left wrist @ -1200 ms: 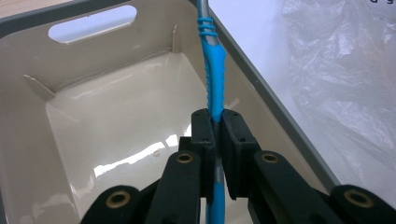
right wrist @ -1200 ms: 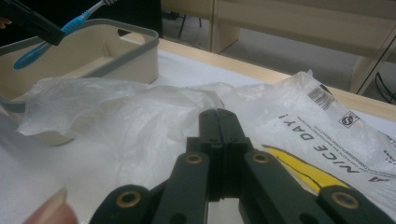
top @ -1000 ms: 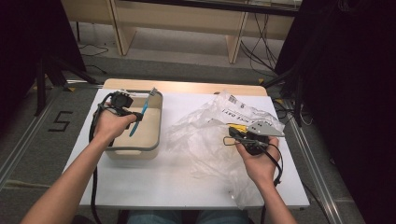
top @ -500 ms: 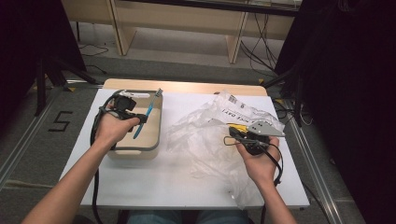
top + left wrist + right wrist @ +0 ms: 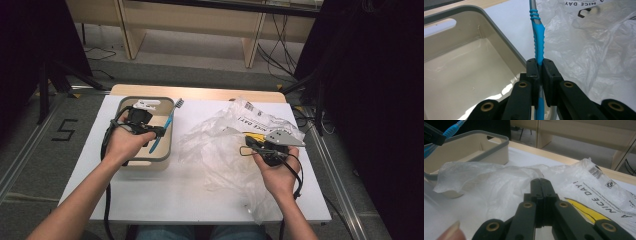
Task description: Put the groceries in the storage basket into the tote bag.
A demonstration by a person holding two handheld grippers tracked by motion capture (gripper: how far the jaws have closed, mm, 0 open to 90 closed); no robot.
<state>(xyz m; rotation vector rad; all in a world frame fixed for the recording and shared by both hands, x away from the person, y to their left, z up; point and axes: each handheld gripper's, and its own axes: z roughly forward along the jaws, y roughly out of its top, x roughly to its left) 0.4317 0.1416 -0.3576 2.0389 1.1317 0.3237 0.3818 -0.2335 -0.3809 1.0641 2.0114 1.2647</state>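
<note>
1. My left tool is clamped on the blue plastic toothbrush with a grey neck, gripping its ribbed handle low down. The bristle end points away from me, out past the bin's far right corner.

2. In the high view the toothbrush hangs over the right-hand rim of the beige rectangular plastic bin with a grey lip, which sits on the left of the white tabletop. The bin's floor looks bare.

3. My right tool is clenched, its black jaws pressed together on the crumpled clear plastic bag with black lettering and a yellow print. I cannot tell whether a fold of film is pinched between them or they merely rest on it.

4. I judge the step in hand to be laying the toothbrush into the bin. To do it well I should bring the brush inward over the open middle, not the rim, so the head clears the grey lip.

5. I would turn the handle level along the bin's long side, lower it close to the floor, and only then ease the jaws apart, so it settles rather than bounces.

6. The right tool should hold the bag steady, keeping loose film from drifting toward the bin.
</note>
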